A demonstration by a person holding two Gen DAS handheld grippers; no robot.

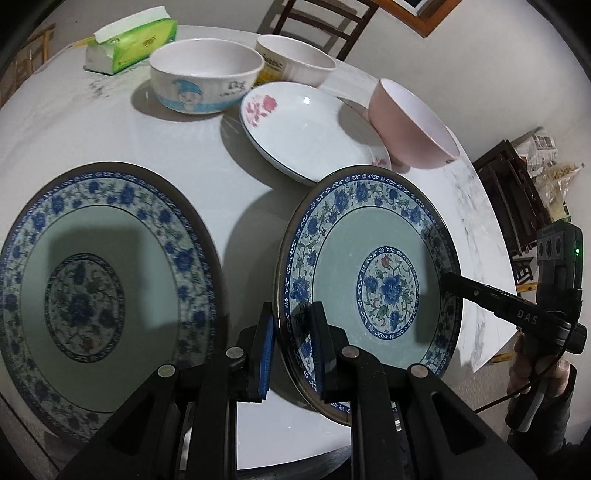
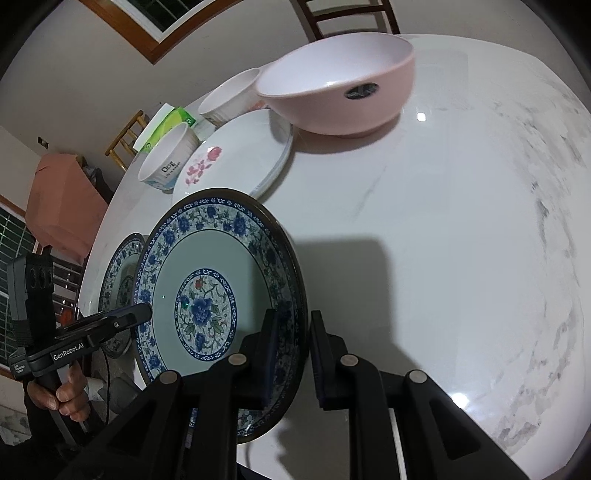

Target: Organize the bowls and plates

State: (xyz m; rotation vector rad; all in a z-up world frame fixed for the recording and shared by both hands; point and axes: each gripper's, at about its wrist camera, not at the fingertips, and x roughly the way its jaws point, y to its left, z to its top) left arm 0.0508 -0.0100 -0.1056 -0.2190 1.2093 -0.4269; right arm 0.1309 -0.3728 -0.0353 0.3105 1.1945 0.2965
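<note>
A blue floral plate [image 1: 373, 284] is held tilted above the white table [image 1: 236, 206]. My left gripper [image 1: 293, 343] pinches its near rim, and my right gripper [image 2: 293, 354] pinches the opposite rim; the plate also shows in the right wrist view [image 2: 218, 295]. A second matching blue floral plate [image 1: 96, 291] lies flat to the left. Behind are a white plate with pink flowers [image 1: 310, 129], a pink bowl [image 1: 413, 125], a cartoon bowl [image 1: 205, 79] and a white ribbed bowl [image 1: 295, 61].
A green tissue pack [image 1: 129, 40] lies at the far left of the table. Wooden chairs [image 1: 325, 18] stand behind the table. The table's right edge [image 1: 495, 258] is close, with dark furniture [image 1: 513, 206] beyond it.
</note>
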